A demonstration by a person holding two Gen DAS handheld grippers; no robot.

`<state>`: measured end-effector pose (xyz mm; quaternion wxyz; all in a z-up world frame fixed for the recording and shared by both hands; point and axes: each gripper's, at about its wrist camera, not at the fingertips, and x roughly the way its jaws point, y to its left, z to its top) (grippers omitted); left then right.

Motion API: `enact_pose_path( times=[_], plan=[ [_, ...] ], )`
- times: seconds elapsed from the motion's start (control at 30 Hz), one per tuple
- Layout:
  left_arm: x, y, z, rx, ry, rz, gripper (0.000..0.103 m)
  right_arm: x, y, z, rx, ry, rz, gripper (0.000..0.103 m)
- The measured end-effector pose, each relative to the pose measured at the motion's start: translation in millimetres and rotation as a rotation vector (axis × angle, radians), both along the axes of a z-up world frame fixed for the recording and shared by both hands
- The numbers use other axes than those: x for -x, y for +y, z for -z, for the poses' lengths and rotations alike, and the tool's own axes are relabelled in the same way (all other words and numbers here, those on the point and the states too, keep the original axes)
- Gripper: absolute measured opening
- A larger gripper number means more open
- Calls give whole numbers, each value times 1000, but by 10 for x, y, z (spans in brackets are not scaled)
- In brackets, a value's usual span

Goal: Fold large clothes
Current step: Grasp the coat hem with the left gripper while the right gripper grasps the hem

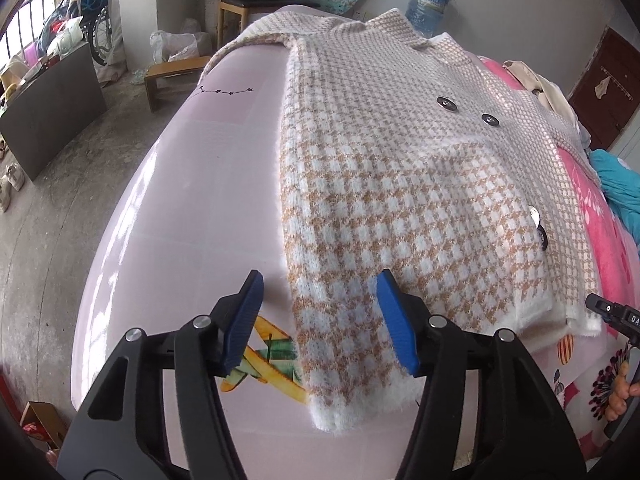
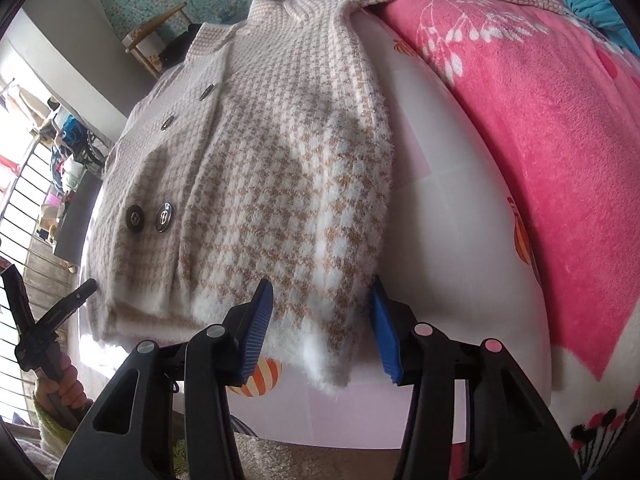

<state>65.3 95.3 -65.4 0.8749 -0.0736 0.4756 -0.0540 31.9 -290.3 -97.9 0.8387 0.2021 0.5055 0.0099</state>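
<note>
A tan-and-white houndstooth knit jacket (image 1: 400,140) (image 2: 260,140) with metal buttons (image 1: 447,104) lies flat, front up, on a pale bed sheet (image 1: 192,200). My left gripper (image 1: 320,278) hovers low over the cuff end of one sleeve (image 1: 344,340). Its right blue pad sits over the knit and its left pad over bare sheet, with the jaws apart. My right gripper (image 2: 321,284) straddles the other sleeve's cuff (image 2: 324,332), blue pads at either edge of the unbunched fabric. Each view catches the other gripper at its edge, held by a hand (image 2: 60,392).
A pink flowered blanket (image 2: 540,140) lies beside the jacket, with teal cloth (image 1: 620,188) beyond it. Past the bed's left edge is concrete floor (image 1: 60,220) with a dark board, a wooden chair (image 1: 256,4) and a blue water bottle (image 1: 428,4).
</note>
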Motion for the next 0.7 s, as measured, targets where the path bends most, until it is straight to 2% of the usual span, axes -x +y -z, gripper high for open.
enact_pose_path(
  times=[0.1,0.17,0.2,0.23,0.3,0.47,0.57,0.7],
  plan=[
    [-60,-111,-10,-52,-20,13,42,-117,28,26,-1,-34,-3,38],
    [-86,-197,-26,-100,-24,38,29,-204,60,42,13,-56,-14,24],
    [-89,-243,-51,-119,-28,62,17,-239,80,35,20,-56,-21,13],
    [-72,-280,-98,-141,-39,74,10,-258,92,10,20,-53,-30,11],
    [4,-323,-246,-192,-87,95,8,-224,126,-149,44,-87,-49,9],
    [269,-257,-775,-212,-214,125,6,-60,131,-666,85,-182,-100,8],
    [407,-184,-979,-157,-221,150,6,38,121,-846,104,-206,-118,8],
    [676,-190,-1026,-179,-192,183,6,252,41,-915,85,-185,-125,8]
  ],
)
